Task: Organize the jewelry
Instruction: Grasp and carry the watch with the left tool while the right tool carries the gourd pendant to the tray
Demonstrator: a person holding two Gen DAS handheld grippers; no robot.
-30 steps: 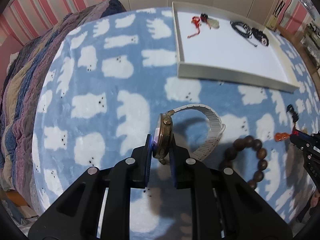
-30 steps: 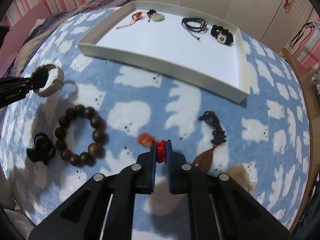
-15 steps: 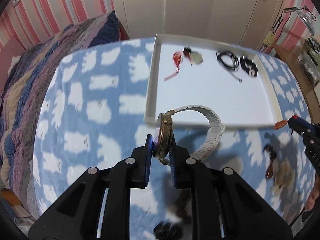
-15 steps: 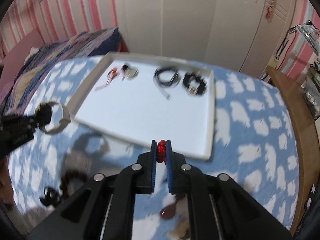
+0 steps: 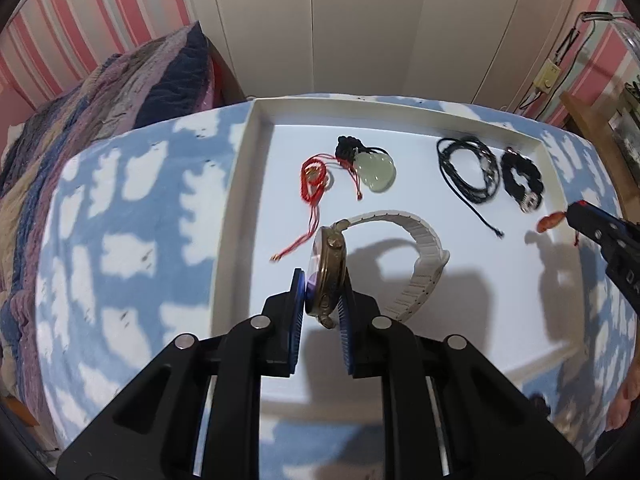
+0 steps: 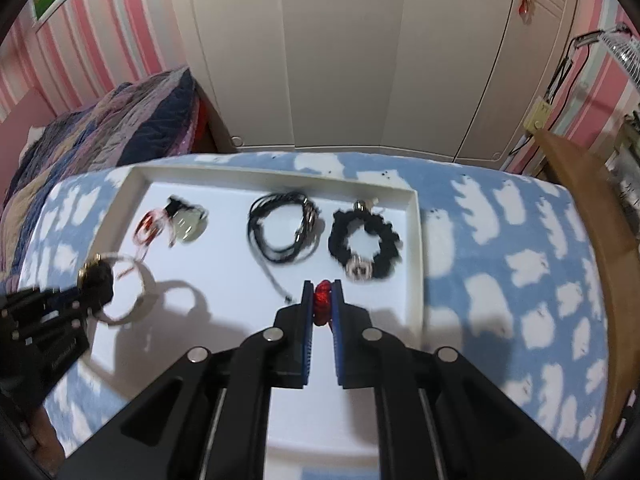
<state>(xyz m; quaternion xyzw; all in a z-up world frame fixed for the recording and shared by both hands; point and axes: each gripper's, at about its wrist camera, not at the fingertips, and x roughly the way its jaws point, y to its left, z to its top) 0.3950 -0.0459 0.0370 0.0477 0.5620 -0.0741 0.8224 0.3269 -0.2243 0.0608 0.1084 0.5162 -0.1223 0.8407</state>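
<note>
No text, label, brand or number can be read; faint lettering on the left gripper (image 6: 96, 280) is blurred.

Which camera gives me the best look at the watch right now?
The left wrist view: the watch sits sharp and close, its case clamped between the left gripper pads, white strap curling right over the tray. In the right wrist view it is small, blurred, at the left edge.

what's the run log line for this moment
left gripper: shut on watch | right gripper: shut on red charm | both over tray
</note>
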